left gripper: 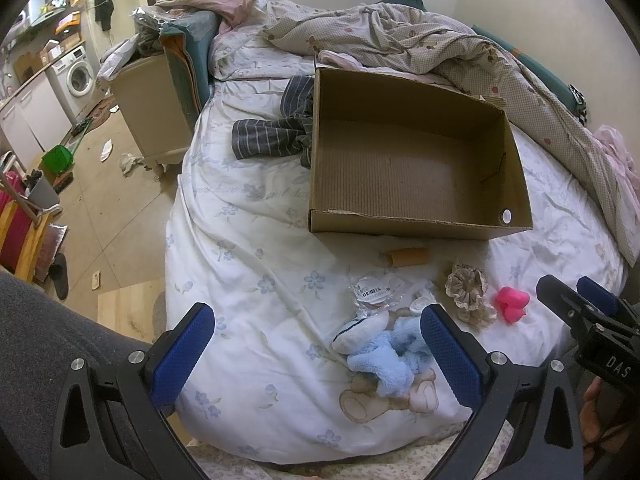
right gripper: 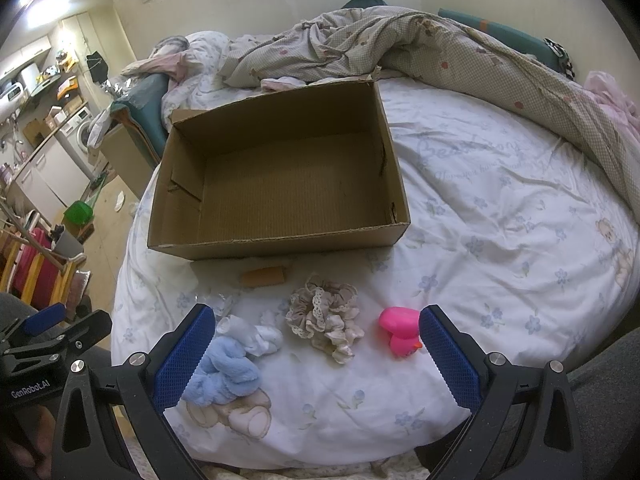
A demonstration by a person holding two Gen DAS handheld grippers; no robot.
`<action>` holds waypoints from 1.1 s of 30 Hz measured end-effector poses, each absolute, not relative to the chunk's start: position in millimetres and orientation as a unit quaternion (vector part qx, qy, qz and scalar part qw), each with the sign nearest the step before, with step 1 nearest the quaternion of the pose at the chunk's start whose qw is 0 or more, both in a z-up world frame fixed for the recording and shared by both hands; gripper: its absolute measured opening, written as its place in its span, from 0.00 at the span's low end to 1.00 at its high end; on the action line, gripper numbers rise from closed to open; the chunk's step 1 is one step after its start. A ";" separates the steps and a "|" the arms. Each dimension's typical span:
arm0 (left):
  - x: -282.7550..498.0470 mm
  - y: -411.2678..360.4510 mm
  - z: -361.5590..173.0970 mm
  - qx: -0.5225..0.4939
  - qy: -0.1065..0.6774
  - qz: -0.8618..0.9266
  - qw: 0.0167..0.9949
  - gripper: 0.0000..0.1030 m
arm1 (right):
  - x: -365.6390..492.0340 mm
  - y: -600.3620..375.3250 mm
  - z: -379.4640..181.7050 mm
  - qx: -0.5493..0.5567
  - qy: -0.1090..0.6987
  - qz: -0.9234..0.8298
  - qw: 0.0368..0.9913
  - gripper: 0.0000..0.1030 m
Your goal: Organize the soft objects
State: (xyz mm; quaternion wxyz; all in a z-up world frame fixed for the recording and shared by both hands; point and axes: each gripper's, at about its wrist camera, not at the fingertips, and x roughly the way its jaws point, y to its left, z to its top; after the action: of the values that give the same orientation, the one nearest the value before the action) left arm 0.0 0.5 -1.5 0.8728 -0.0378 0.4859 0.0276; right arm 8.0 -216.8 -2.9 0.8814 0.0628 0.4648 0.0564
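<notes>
An open, empty cardboard box (left gripper: 404, 152) (right gripper: 280, 184) sits on the bed. In front of it lie a fluffy blue plush (left gripper: 384, 360) (right gripper: 226, 376), a white soft piece (right gripper: 260, 338), a beige lace scrunchie (left gripper: 468, 292) (right gripper: 324, 314), a pink rubber duck (left gripper: 512, 302) (right gripper: 400, 330), a plastic-wrapped item (left gripper: 370, 294) and a small cardboard tube (left gripper: 410, 257) (right gripper: 264, 276). My left gripper (left gripper: 316, 340) is open above the plush. My right gripper (right gripper: 314, 340) is open above the scrunchie. Each gripper shows at the other view's edge, the right one (left gripper: 576, 300) and the left one (right gripper: 60, 324).
A striped grey garment (left gripper: 280, 128) lies left of the box. A crumpled patterned quilt (left gripper: 440, 48) (right gripper: 420, 44) covers the far side of the bed. The bed edge drops to a cluttered floor at left, with a nightstand (left gripper: 152, 108) and a washing machine (left gripper: 78, 76).
</notes>
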 end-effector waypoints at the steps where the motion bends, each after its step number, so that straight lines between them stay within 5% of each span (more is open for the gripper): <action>1: 0.0 0.8 -1.5 -0.038 0.486 0.027 0.873 1.00 | 8.0 -216.8 -2.8 0.063 0.465 0.056 0.881 1.00; 33: -2.8 -0.3 -7.0 -0.034 0.486 0.029 0.873 1.00 | 8.8 -216.2 -3.5 0.066 0.466 0.055 0.881 1.00</action>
State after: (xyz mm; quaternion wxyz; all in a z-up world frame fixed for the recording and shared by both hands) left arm -2.8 -0.3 -7.0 0.8726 -0.0338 0.4863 0.0290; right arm 8.8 -216.2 -3.5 0.8807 0.0655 0.4659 0.0549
